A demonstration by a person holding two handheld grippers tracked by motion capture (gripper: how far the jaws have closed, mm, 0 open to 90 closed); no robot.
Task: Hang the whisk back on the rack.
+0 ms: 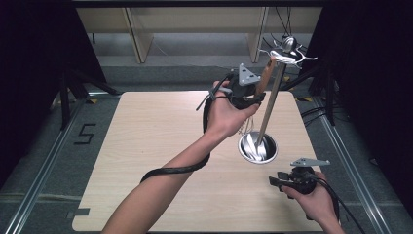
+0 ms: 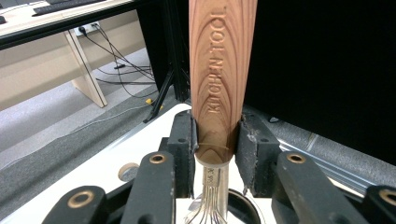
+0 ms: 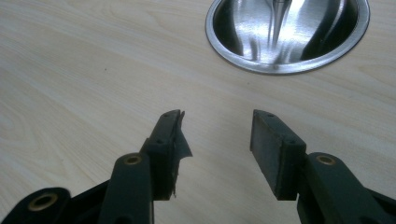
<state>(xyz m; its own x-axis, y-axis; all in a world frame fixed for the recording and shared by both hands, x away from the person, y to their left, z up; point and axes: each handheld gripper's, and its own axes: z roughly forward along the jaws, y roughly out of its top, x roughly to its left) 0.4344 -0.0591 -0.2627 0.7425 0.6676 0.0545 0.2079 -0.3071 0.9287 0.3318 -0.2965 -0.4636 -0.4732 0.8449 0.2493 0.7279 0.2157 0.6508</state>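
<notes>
Fingers of the left gripper (image 2: 217,154) clamp the whisk (image 2: 219,84) by its wooden handle, raised beside the stand (image 1: 269,105) — hooking it on top looks next, so keep it upright and steady. Right gripper (image 3: 217,135) rests spread and empty above the table (image 3: 70,70).

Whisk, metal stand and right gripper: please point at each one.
whisk (image 2: 222,70), left gripper view, on its wooden handle.
metal stand (image 1: 269,100), high view, on its upright rod.
right gripper (image 3: 215,130), right gripper view, between its open jaws.
</notes>
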